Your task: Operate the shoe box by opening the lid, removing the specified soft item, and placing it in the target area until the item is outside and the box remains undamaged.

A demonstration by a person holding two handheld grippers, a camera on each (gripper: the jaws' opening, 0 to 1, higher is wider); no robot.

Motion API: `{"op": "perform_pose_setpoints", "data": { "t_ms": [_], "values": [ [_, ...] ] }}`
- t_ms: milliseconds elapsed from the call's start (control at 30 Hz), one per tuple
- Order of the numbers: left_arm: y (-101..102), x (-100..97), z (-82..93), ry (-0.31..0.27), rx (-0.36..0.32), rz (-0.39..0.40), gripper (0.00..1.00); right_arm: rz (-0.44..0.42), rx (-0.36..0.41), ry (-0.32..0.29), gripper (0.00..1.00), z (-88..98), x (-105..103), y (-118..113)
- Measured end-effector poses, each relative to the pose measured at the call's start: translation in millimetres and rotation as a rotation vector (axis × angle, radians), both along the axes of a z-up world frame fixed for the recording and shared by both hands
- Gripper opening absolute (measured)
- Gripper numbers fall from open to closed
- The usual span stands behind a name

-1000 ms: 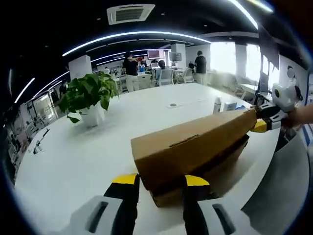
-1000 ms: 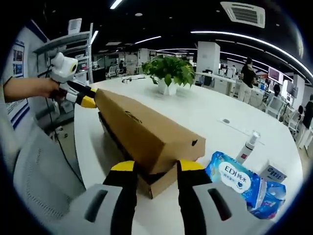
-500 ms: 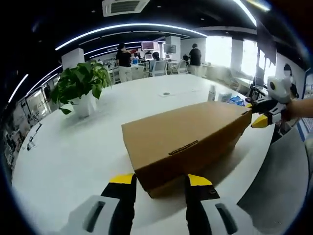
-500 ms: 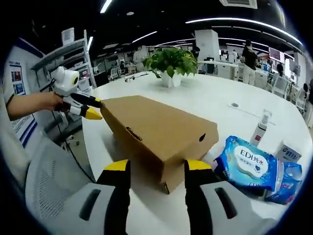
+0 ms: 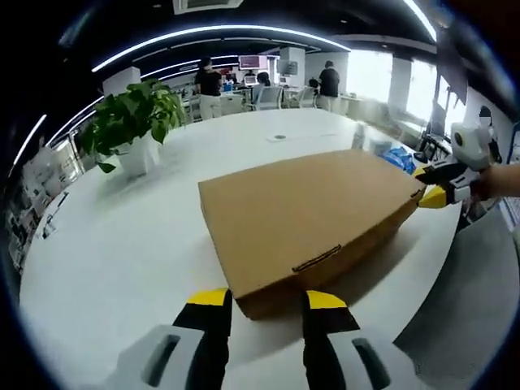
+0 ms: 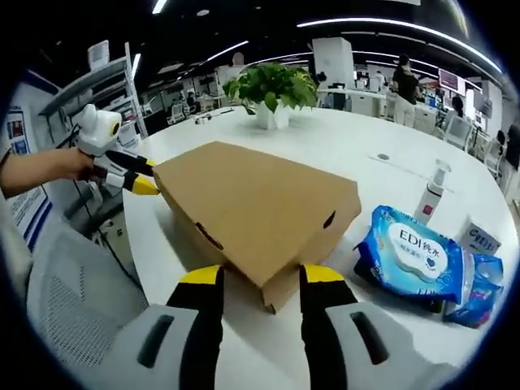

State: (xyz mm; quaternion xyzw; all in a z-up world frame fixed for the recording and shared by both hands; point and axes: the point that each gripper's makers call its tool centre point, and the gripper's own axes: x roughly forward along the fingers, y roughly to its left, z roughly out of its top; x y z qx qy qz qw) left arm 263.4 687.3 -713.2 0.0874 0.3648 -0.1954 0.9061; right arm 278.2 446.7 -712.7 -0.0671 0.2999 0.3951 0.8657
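Observation:
A brown cardboard shoe box lies on the white table with its lid down flat on the base. My left gripper is open, and the box's near corner sits between its yellow tips. In the right gripper view the same box shows its other end, with a strip of the base under the lid's edge. My right gripper is open around that corner. Each gripper also appears at the far end in the other view: the right gripper and the left gripper, each with its tips spread at the lid's corner.
A potted plant stands far back on the table. A blue pack of wipes, a spray bottle and a small white carton lie right of the box. A grey chair is at the table's edge. People stand in the background.
The lid was tilted up off the base a second ago and now lies flat on it. Both grippers have stayed at the box's two ends with the same jaw gap.

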Motion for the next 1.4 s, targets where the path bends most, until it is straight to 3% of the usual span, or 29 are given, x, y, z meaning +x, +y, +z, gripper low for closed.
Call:
{"op": "perform_pose_setpoints", "data": {
  "t_ms": [467, 1400],
  "values": [
    [0.5, 11.5, -6.6, 0.017, 0.007, 0.02, 0.33, 0.006, -0.019, -0.01, 0.34, -6.4, 12.5, -2.1],
    [-4.2, 80.8, -7.2, 0.029, -0.006, 0.022, 0.33, -0.001, -0.022, 0.005, 0.34, -6.8, 82.6, -7.1]
  ]
}}
